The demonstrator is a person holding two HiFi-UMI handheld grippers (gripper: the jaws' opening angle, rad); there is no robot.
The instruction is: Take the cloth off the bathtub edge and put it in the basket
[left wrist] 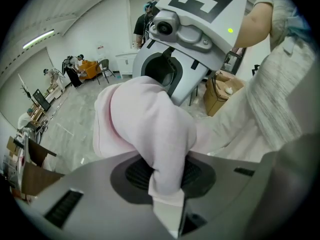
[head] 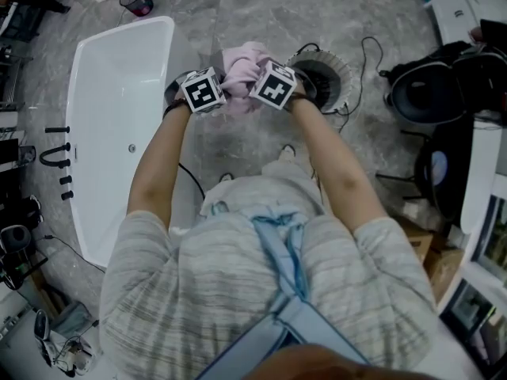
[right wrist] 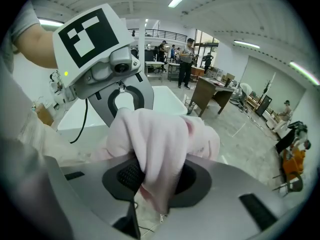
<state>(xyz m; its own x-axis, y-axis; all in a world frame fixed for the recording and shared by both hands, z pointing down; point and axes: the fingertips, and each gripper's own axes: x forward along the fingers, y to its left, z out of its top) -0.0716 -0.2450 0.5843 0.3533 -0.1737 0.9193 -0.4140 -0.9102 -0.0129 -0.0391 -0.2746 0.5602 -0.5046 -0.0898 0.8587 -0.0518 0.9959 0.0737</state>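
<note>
My left gripper (left wrist: 167, 181) is nearly closed, its jaws pinching a fold of the pink cloth (left wrist: 145, 119). My right gripper (right wrist: 155, 181) is clamped the same way on another fold of that cloth. The two grippers face each other, close together, and the cloth hangs bunched between and just beyond them, clear of the bathtub edge. The white bathtub (head: 79, 93) lies to the left of my left gripper, apart from it. The basket (head: 339, 68) stands just right of my right gripper on the grey floor (head: 261, 14).
</note>
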